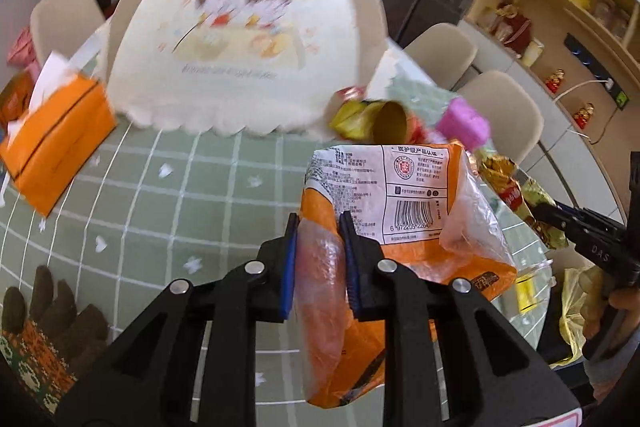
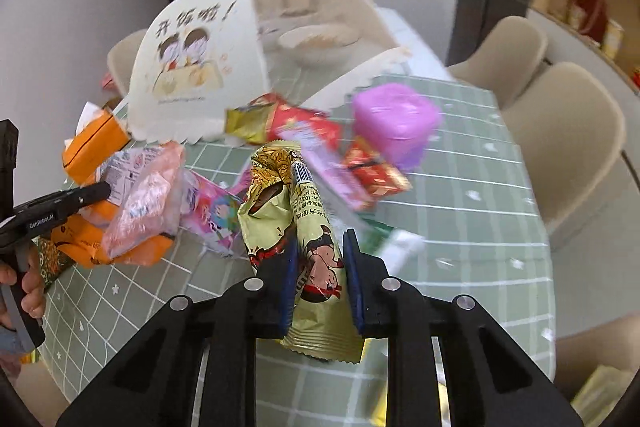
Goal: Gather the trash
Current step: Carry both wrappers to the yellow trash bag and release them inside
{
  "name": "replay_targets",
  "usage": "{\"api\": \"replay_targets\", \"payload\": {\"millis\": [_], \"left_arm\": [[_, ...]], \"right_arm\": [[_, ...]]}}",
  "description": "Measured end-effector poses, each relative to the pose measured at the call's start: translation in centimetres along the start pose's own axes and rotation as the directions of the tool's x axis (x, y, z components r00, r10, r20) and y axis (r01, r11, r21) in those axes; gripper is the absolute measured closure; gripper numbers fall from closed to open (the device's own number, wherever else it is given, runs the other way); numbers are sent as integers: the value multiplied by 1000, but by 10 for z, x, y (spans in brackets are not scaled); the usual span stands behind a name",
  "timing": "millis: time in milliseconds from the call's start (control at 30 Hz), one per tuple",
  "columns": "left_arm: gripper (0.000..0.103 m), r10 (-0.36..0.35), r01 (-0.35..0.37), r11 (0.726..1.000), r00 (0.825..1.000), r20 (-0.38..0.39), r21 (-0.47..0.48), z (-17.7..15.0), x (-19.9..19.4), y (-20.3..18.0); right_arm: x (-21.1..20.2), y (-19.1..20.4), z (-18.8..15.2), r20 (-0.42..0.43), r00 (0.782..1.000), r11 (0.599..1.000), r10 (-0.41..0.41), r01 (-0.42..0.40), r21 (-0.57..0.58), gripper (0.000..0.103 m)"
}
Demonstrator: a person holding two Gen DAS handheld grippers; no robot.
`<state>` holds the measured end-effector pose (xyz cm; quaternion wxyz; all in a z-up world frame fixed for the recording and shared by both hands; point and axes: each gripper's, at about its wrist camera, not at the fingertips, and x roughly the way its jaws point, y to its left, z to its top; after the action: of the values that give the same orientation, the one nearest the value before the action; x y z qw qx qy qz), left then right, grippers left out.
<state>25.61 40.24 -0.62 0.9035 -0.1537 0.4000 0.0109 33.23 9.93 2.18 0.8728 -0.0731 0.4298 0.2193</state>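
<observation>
My left gripper [image 1: 319,227] is shut on an empty orange tissue pack wrapper [image 1: 400,195] with a barcode label, held above the green checked table [image 1: 160,195]; it also shows in the right wrist view [image 2: 132,211]. My right gripper [image 2: 320,245] is shut on a crumpled gold snack wrapper [image 2: 288,203], which also shows in the left wrist view [image 1: 520,195]. More wrappers lie on the table: a red one [image 2: 304,127], a pink cartoon one [image 2: 212,215] and a small red packet [image 2: 372,175].
A white mesh food cover [image 1: 240,39] with a cartoon print stands mid-table. A full orange tissue box [image 1: 52,143], a cardboard tube [image 1: 392,123], a pink lidded box [image 2: 394,123] and a knit glove [image 1: 44,323] are nearby. Beige chairs [image 2: 568,143] ring the table. A yellow bag [image 1: 576,307] hangs at the right.
</observation>
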Motion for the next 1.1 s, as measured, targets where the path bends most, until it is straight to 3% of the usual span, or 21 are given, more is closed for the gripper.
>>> {"api": "replay_targets", "payload": {"millis": [300,533,733,867,1100], "left_arm": [[84,-42,36,993,998,56,109,-8,-30,-118],[84,-162,153,961,987,19,232,-37,-33,-251],[84,-271,278,904,960,-68,324,-82,-19,-366],[84,-339,364,867,932,-132,340,-110,-11,-431],[84,-371,437,807,898,-236,396,-143,12,-524]], "right_arm": [[-103,-80,-52,111,988,994,-103,100,39,81],[-182,-162,-111,182,958,967,-223,193,169,81],[-243,-224,-166,205,920,927,-335,284,244,81],[-273,-266,-199,196,900,896,-390,322,305,81],[-303,-304,-229,214,856,850,-471,376,368,81]]}}
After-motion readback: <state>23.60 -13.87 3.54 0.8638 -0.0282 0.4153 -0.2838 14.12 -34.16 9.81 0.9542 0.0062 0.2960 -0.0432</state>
